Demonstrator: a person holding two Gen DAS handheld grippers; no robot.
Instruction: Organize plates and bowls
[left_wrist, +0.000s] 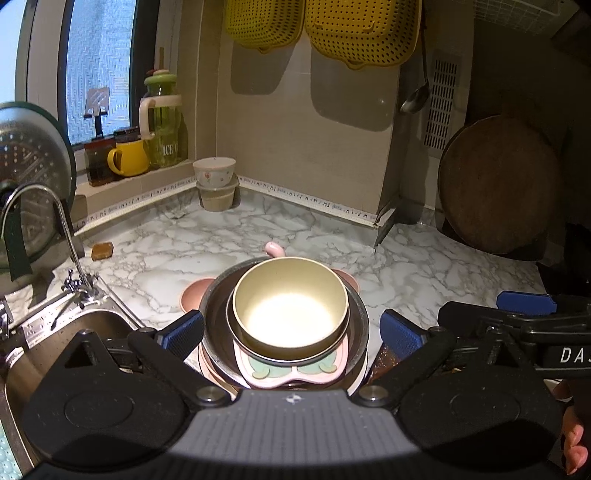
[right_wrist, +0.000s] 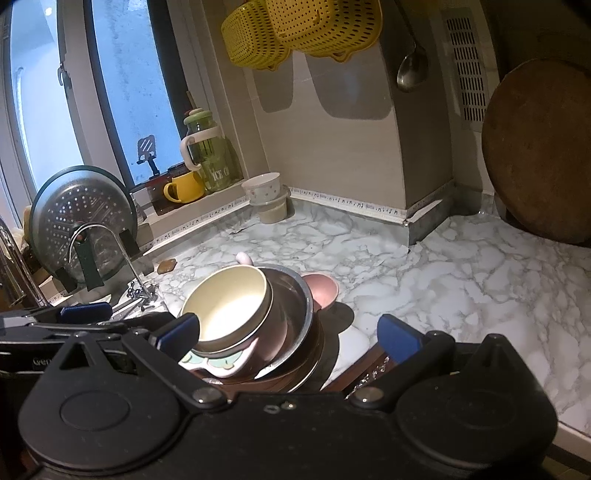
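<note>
Left gripper (left_wrist: 291, 328), jaws spread, straddles the bowl (left_wrist: 290, 308) stack dead ahead near the worktop's front edge; right gripper (right_wrist: 290, 332), also spread, sits just right.

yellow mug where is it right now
The yellow mug stands on the window ledge at the left of both wrist views, in front of the green pitcher, above the sink.

Above the marble countertop (left_wrist: 424, 266), two yellow colanders (left_wrist: 321, 29) hanging; on the sill, a yellow mug (left_wrist: 129, 158) beside a green jug (left_wrist: 164, 125) (lettered); rightward, a round wooden board (left_wrist: 498, 184).
</note>
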